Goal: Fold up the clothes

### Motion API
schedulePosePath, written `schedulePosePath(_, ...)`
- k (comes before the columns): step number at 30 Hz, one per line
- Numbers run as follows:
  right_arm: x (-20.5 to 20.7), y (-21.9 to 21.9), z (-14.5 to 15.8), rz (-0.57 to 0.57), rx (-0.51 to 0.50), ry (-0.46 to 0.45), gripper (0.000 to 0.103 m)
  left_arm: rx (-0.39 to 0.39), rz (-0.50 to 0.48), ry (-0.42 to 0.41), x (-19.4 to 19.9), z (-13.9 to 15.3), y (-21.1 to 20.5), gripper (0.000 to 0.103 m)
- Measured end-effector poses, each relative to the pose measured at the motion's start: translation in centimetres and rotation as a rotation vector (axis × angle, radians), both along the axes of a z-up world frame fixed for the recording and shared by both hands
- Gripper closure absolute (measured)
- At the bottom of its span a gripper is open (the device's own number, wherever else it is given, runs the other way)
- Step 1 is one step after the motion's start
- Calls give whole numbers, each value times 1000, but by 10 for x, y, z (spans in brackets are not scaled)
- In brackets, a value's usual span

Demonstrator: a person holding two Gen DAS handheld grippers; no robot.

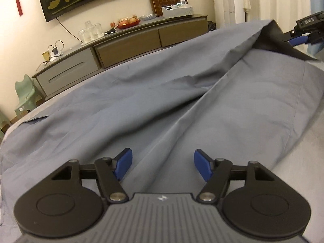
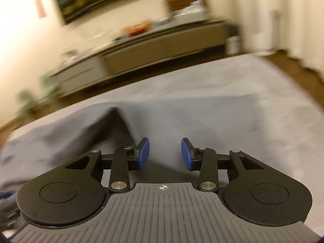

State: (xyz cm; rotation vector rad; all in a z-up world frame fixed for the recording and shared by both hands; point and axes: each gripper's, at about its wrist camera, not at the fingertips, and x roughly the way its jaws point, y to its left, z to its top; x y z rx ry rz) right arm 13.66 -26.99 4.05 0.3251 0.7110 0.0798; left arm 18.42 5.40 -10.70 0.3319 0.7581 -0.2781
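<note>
- Your left claw (image 1: 163, 165) is wide open, holding nothing, just above the grey cloth (image 1: 141, 101).
- Your right claw (image 2: 165, 155) is open too, over a raised fold.
- The cloth lies spread on the table (image 2: 273, 111).

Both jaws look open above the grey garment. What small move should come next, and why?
Probably lower the left gripper and close on the grey garment below it. Its jaws are open and hold nothing, and the cloth lies only partly folded, one flap raised at the far right.
</note>
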Motion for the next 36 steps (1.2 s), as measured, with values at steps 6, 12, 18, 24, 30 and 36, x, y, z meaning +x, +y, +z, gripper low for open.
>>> schedulePosePath(6, -7, 16, -7, 88, 90, 45, 40, 1, -92, 8, -10, 3, -11, 102)
schedulePosePath(12, -10, -16, -16, 39, 128, 102, 38, 135, -524, -258, -116, 23, -37, 101)
schedulePosePath(18, -21, -4, -2, 64, 5, 102, 37, 296, -646, -162, -152, -30, -39, 101)
schedulePosePath(24, -47, 94, 48, 244, -301, -108, 6, 295, -660, -195, -149, -26, -42, 101)
schedulePosePath(30, -8, 176, 26, 350, -447, 19, 19, 312, -686, -210, -155, -32, -50, 101)
schedulePosePath(36, -3, 154, 9, 331, -486, 146, 89, 295, -644, -245, -152, -22, -35, 99)
